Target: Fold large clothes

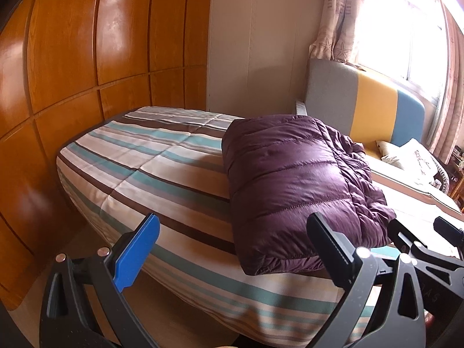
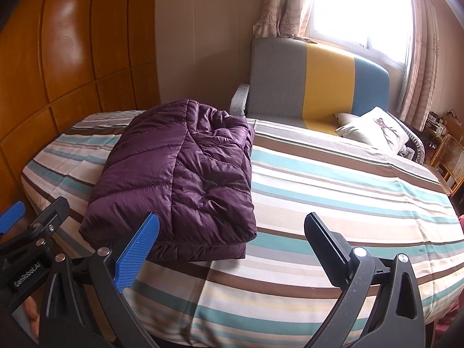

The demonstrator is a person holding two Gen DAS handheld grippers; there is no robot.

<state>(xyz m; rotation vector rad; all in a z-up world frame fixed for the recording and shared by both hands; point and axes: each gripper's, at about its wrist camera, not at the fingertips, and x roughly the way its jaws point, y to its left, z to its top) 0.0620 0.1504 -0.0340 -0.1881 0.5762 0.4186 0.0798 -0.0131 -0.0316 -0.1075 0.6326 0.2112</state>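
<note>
A purple quilted down jacket (image 1: 293, 185) lies folded into a thick rectangle on the striped bed cover (image 1: 150, 156). In the right wrist view the jacket (image 2: 185, 185) sits left of centre on the bed cover (image 2: 333, 179), its near edge close to the bed's front edge. My left gripper (image 1: 235, 249) is open, held just short of the jacket's near edge, nothing between its fingers. Wide open too, my right gripper (image 2: 232, 246) hovers over the bed's front edge, to the right of the jacket's near corner. The left gripper's fingers (image 2: 55, 211) show at the lower left.
A wooden wardrobe (image 1: 87, 58) stands left of the bed. Behind the bed are a grey, yellow and blue headboard (image 2: 319, 81), a white pillow (image 2: 377, 130) and a curtained window (image 2: 356, 5). A wicker chair (image 2: 449, 156) stands at the far right.
</note>
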